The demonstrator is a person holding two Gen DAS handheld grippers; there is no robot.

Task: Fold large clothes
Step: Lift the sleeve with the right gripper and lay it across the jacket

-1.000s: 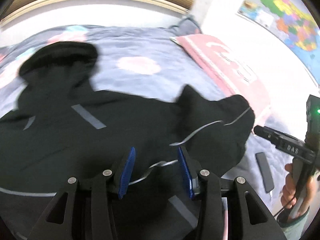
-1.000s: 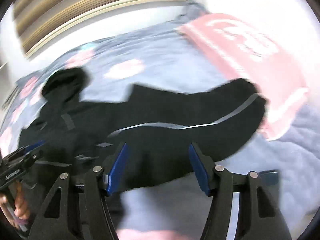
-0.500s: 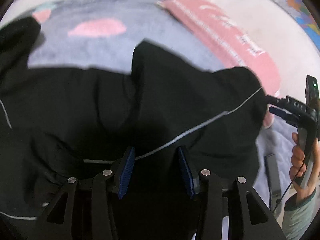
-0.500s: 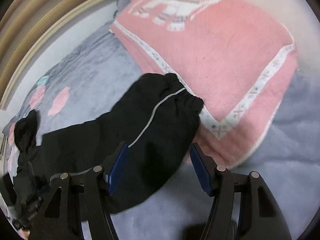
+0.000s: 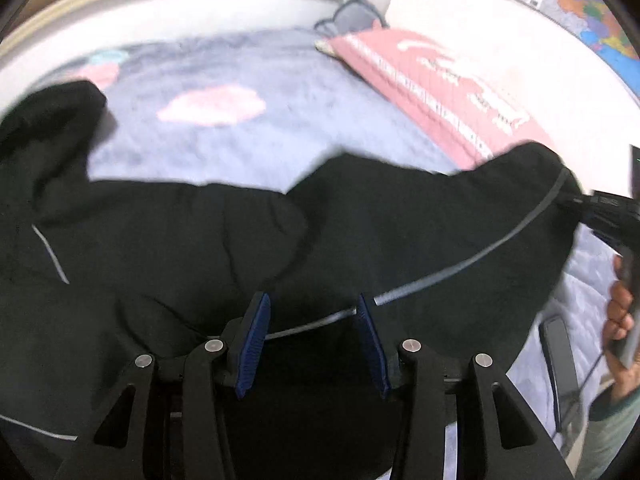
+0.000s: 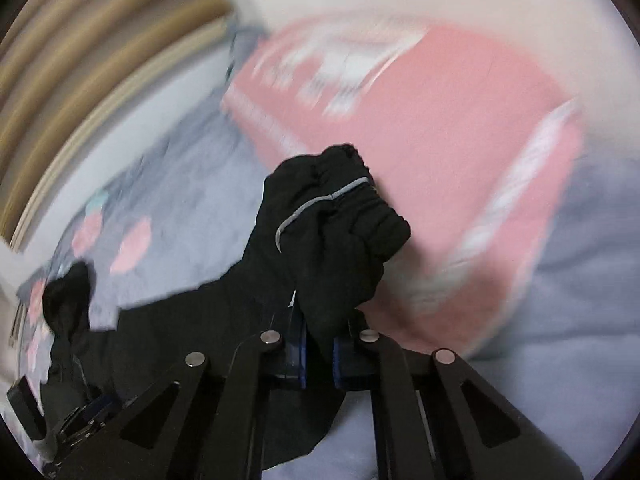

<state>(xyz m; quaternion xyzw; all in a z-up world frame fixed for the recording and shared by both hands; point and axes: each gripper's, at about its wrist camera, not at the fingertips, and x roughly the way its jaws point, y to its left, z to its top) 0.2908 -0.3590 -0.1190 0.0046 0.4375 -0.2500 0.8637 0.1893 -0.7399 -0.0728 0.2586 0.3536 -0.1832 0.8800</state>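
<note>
Right claw (image 6: 319,354) clenches the black jacket (image 5: 360,240) cuff beside the pink pillow (image 6: 460,140); left claw (image 5: 312,340) gapes

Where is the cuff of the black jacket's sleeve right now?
In the right wrist view the cuff sits mid-frame, just above the right gripper, whose jaws pinch the sleeve, with the pink blanket behind it.

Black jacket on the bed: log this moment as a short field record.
garment: black jacket with grey piping, spread on the bed
surface: grey blanket with pink patches
right tool: shut on the sleeve near its cuff
left tool: open, over the jacket body, gripping nothing
nearby: pink blanket next to the cuff
fold status: sleeve not yet laid over the body
</note>
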